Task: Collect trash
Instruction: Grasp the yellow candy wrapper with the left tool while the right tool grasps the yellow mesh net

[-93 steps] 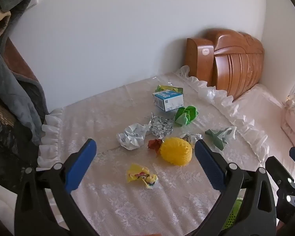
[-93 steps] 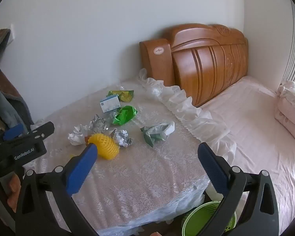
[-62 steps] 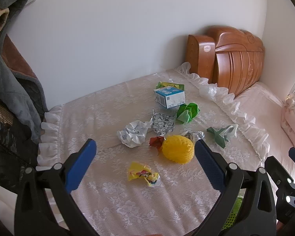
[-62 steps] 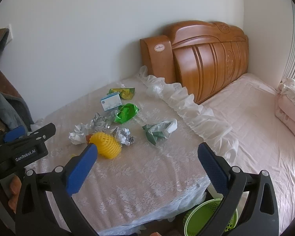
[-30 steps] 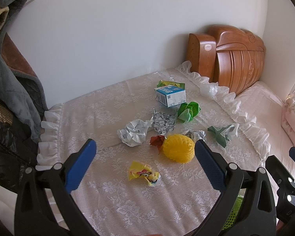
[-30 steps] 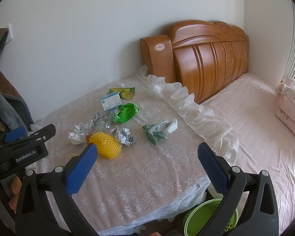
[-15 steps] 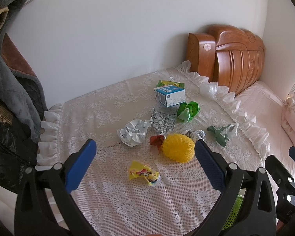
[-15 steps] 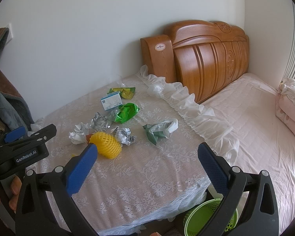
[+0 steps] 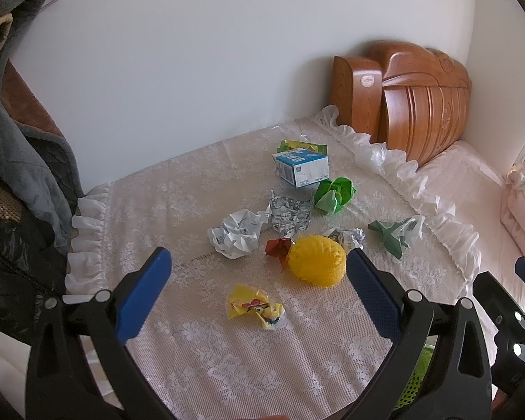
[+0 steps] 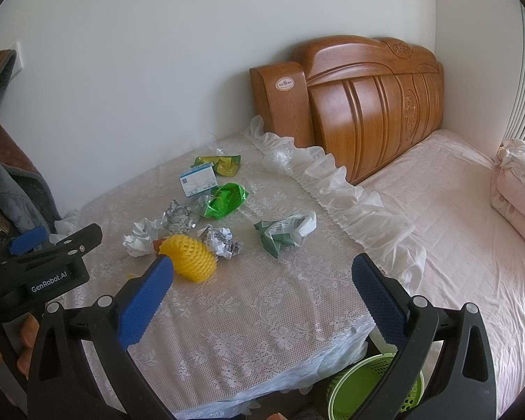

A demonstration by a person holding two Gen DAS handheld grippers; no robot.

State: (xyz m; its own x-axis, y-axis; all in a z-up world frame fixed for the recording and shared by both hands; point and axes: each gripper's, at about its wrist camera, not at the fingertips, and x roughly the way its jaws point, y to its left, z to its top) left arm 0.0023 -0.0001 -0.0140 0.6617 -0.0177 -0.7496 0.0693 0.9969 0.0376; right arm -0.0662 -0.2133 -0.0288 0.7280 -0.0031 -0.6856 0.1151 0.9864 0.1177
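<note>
The left gripper point(image 9: 259, 292) hangs over the near edge of a lace-covered table point(image 9: 199, 357), its blue pads spread wide with nothing between them. Just ahead of it, between the pads, lies a yellow cartoon wrapper point(image 9: 254, 307). A little farther, toward its right pad, sits a yellow foam net point(image 9: 316, 260) touching a small red wrapper point(image 9: 278, 247). Beyond these are a crumpled white paper ball point(image 9: 235, 234), a silver foil wad point(image 9: 290, 213) and a printed paper ball point(image 9: 346, 237), with a dark green and white bag point(image 9: 395, 232) off to the right. Farther still lie a bright green wrapper point(image 9: 334, 192), a blue and white carton point(image 9: 301, 168) and a green-yellow packet point(image 9: 301, 146) behind it.

The right gripper point(image 10: 260, 292) is likewise released and empty over the table's near right part. Below its right finger, on the floor beside the table, stands a green basket point(image 10: 364, 390). Farthest off, a wooden headboard point(image 10: 360, 105) meets the wall.
</note>
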